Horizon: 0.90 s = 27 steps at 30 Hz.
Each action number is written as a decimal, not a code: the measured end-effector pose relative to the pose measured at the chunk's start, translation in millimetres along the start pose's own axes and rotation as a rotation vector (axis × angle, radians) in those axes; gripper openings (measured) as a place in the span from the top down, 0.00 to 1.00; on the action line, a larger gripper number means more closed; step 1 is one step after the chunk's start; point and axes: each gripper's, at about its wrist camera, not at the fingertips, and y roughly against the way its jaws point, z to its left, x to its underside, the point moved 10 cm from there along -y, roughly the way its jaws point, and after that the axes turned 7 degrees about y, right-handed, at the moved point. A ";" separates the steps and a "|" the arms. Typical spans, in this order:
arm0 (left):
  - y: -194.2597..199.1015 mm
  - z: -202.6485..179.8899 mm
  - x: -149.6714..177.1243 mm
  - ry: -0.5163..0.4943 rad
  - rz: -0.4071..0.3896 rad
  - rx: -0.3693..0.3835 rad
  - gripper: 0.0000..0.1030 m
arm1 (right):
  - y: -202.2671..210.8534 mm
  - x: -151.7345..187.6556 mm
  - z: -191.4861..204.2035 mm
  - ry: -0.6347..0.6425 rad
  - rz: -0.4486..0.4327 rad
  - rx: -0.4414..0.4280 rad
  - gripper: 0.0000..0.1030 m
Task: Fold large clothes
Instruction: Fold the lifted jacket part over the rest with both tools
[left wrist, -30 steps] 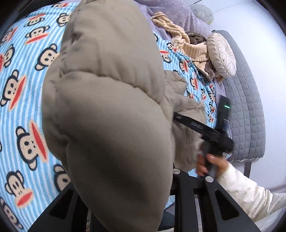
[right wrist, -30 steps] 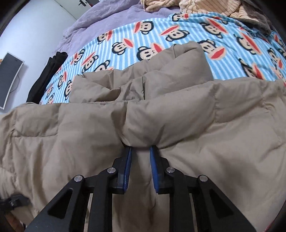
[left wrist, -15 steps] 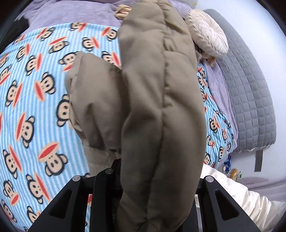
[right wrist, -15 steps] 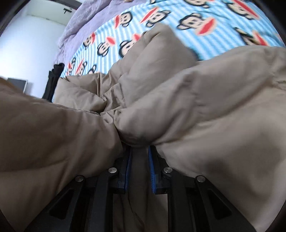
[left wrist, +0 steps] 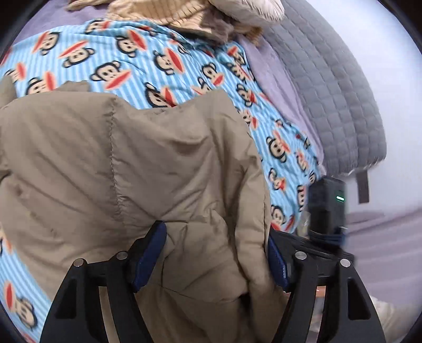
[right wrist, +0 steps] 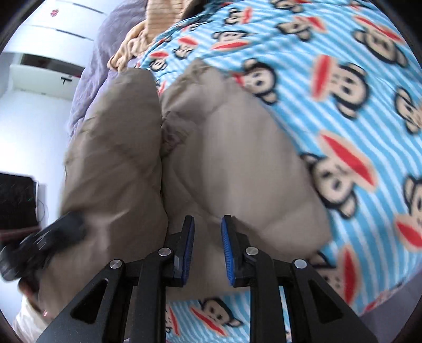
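A puffy tan jacket (left wrist: 158, 171) lies bunched on a blue striped monkey-print blanket (left wrist: 132, 52). My left gripper (left wrist: 213, 253) is open, its blue pads (left wrist: 150, 253) spread wide with a thick bulge of the jacket between them. In the right wrist view the jacket (right wrist: 224, 158) shows as two padded lobes side by side on the blanket (right wrist: 356, 105). My right gripper (right wrist: 208, 237) holds its pads (right wrist: 188, 248) close together on a fold at the jacket's near edge.
A beige striped garment (left wrist: 163, 10) is heaped at the far end of the bed. A grey quilted cushion (left wrist: 329, 92) borders the right side beside a purple sheet (left wrist: 277, 79). A dark screen (right wrist: 15, 200) stands by the white wall. A white sleeve (right wrist: 26, 316) shows low left.
The jacket, hanging lifted from my left gripper before, now rests on the blanket. My left gripper's fingers have spread apart. My right gripper keeps its narrow grip and has swung over the bed.
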 end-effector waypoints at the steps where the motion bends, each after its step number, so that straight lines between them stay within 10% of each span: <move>1: -11.3 1.8 -4.0 -0.005 0.015 -0.009 0.30 | 6.2 6.5 -4.2 -0.007 -0.003 0.003 0.65; 4: -32.0 1.1 -11.7 -0.002 0.026 -0.019 0.30 | 27.4 21.1 -9.3 -0.011 -0.030 -0.009 0.26; 11: -60.2 -8.9 -24.4 -0.043 0.019 -0.096 0.30 | 62.7 43.3 36.0 0.068 -0.027 -0.265 0.20; 16: -53.8 -12.8 -35.7 -0.079 -0.036 -0.159 0.30 | 25.8 40.4 49.7 0.141 0.012 -0.125 0.19; 20: 5.9 -14.5 -44.2 -0.161 -0.248 -0.236 0.30 | 13.6 23.3 33.2 0.148 -0.004 0.016 0.73; 24: 65.6 47.5 -58.5 -0.100 -0.450 -0.449 0.30 | 23.7 13.6 27.4 0.192 -0.053 0.061 0.80; 27: 72.2 109.2 -69.3 0.041 -0.455 -0.526 0.30 | 31.5 14.4 23.5 0.255 -0.071 0.093 0.80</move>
